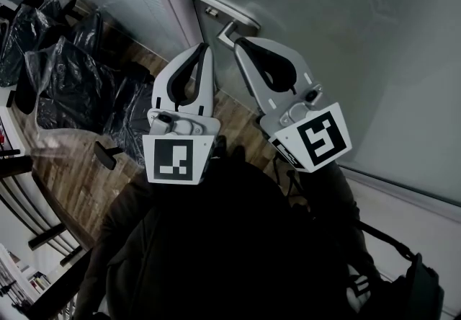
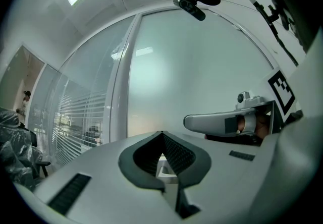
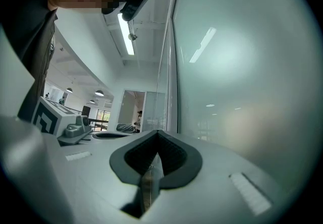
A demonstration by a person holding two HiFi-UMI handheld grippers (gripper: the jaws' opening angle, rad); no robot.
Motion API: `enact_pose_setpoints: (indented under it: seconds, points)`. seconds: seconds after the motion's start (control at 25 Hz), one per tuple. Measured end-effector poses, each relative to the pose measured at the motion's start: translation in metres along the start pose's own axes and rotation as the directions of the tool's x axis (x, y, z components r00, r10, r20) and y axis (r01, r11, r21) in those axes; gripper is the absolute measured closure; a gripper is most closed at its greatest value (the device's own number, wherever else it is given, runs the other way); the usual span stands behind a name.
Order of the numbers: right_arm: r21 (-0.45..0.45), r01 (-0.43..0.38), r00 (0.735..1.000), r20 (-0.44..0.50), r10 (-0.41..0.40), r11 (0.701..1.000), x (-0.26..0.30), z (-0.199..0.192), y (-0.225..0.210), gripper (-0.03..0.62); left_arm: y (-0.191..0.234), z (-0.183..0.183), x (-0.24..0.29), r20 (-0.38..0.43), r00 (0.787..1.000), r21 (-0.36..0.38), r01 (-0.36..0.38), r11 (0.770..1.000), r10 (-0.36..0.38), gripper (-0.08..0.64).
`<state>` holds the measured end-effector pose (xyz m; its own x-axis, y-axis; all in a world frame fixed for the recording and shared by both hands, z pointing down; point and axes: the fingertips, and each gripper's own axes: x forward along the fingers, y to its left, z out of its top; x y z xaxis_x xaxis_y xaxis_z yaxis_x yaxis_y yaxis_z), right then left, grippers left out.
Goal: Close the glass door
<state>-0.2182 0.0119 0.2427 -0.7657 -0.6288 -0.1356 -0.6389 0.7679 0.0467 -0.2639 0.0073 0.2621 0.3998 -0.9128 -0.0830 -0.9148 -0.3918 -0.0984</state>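
Figure: two hand-held grippers raised before a frosted glass door.
Left hand-held gripper [image 1: 204, 47]: clenched and empty; in its own view the jaw tips meet with nothing between them.
Right hand-held gripper [image 1: 242, 43]: clenched and empty; it sits just beside the left one, on the door's side.
Door [image 1: 346, 45]: directly ahead of your right hand-held gripper and running off to its right.
Handle [image 1: 229, 17]: a metal lever just beyond both sets of jaw tips, nearer the right one. No view shows a jaw touching it.
Frame [image 1: 173, 1]: a pale upright ahead and to the left of your left hand-held gripper. The door's handle edge lies close against it.
Step in hand: probably the end of the closing, since the door edge looks to be at the frame. Whether the latch has caught cannot be told.
Next move: if the door is not home, press your clenched right jaws flat on the glass beside the handle and push steadily toward the frame. Keep the tips off the lever so it does not turn.
Containers: black bags [image 1: 61, 73] on the floor [image 1: 72, 174], well left of your left hand-held gripper. They are bulging, and their contents are hidden.
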Motion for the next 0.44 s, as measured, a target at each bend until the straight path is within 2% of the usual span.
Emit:
enact_pose_setpoints:
  seconds: [0.44]
  points:
    - [0.004, 0.002, 1.000, 0.006, -0.002, 1.000, -0.0026, 0.0041, -0.0036, 0.592, -0.0039, 0.0005, 0.0027, -0.006, 1.000, 0.002, 0.002, 1.000, -0.002, 0.563]
